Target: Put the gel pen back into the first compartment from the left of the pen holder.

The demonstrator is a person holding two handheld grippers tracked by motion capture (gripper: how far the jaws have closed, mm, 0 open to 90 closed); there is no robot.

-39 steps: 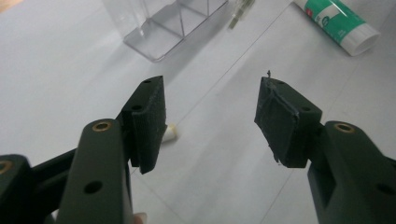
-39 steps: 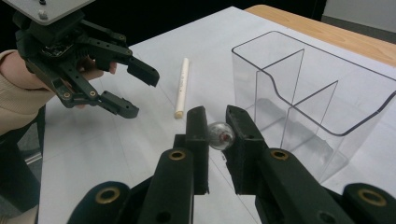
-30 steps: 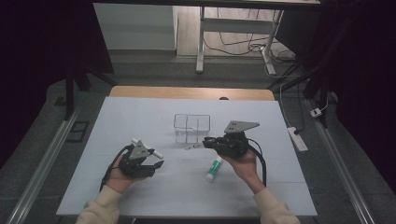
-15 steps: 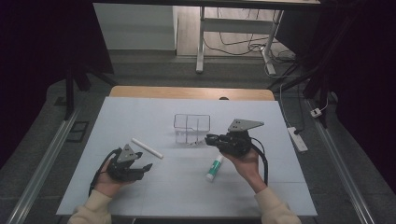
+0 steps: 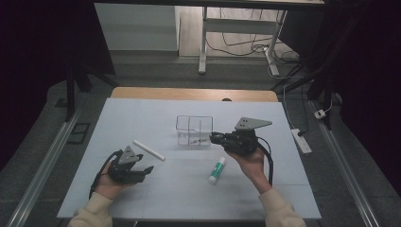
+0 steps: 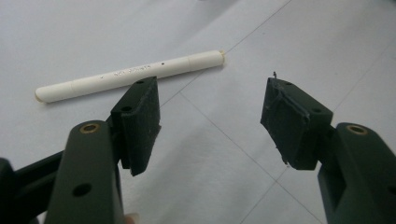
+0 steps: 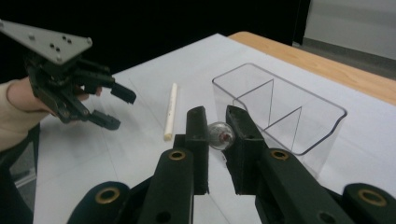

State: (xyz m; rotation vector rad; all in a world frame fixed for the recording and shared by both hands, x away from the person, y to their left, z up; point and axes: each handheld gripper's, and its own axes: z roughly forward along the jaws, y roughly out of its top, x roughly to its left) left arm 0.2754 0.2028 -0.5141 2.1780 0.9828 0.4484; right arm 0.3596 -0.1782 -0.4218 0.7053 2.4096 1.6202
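A: Tongs, left: jaws spread wide, nothing between them, held low over the desk near its front left. In the left gripper view the white marker pen lies flat just beyond the jaw tips, apart from them.

B: Right tongs?

A: Jaws nearly together, pinching a small clear object with a rounded, glassy end. Cannot tell exactly what it is. In the high view the right tongs sit at the right edge of the clear plastic organiser, mid-desk; touching or just beside, cannot tell.

B: Organiser details?

A: Open top, internal dividers forming compartments; something thin seems to lie inside, too small to identify.

B: Other items?

A: Glue stick, white with green cap, flat on the desk in front of the right hand. The pen lies between the left tongs and the organiser, diagonal. Nothing sits between the left jaws and the pen.
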